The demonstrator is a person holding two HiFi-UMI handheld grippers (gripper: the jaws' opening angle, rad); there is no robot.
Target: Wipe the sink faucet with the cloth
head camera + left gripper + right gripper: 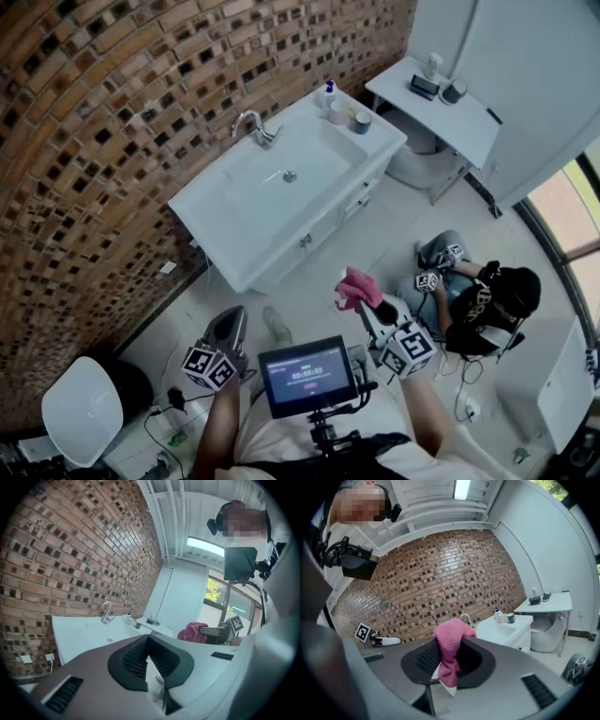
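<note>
Well short of the faucet, my right gripper has its fingers pinching the cloth: pink, soft, bunched, drooping over the tips. Left gripper fingers pressed together, empty. I'd approach the spout leading with the loose fold, wrap it, then rub along the curve.

No legible text, brand or number recorded. Screen: a green line above a red line of characters, too small to read. Marker cubes just left and just right of the screen: black-and-white square patterns only, no letters. Dark label on the grey gripper housing, below the screen in the left gripper view: pale print, illegible.
</note>
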